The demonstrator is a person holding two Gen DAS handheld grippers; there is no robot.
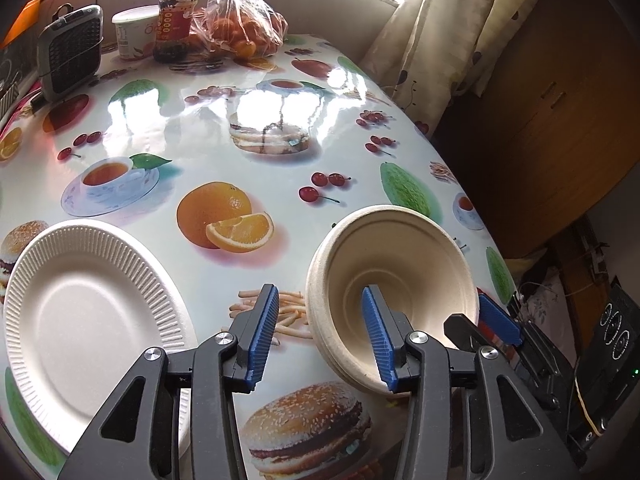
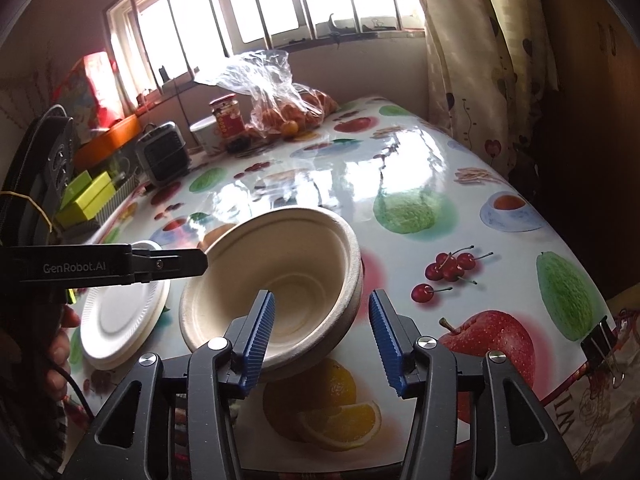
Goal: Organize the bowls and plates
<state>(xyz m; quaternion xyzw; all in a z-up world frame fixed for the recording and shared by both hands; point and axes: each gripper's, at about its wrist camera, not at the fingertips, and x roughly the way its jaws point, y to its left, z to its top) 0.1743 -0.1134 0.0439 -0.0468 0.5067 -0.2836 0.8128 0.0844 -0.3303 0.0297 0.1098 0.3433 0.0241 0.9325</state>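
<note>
As seen from the left wrist, the left gripper [image 1: 320, 338] was held wide open over the table [image 1: 192, 132], with the left rim of the bowl [image 1: 400, 264] taken between its fingers: one blue ribbed pad was set inside the cavity and the other outside, above the printed chips. No clamping could be made out, since a clear gap was left on the outer side. The bowl was tipped up on its edge, its mouth turned toward the camera, presumably so that it could be passed or lifted; its far rim was straddled by the right gripper [image 1: 478, 310]. A matte, beige, moulded-pulp look was shown by the bowl, and layered rims suggested that several were nested. A white plate [image 1: 92, 320] with a fluted rim was laid flat to the left, well apart from the bowl, probably as the stacking spot. A glossy oilcloth printed with fruit and burgers was spread on the table. From the right wrist, the right gripper was likewise seen spread wide, one pad inside the bowl and one outside its right wall, with nothing visibly squeezed. The opposite rim was met by the left gripper's tip. Beyond it the plate was shown to be a short stack.
</note>
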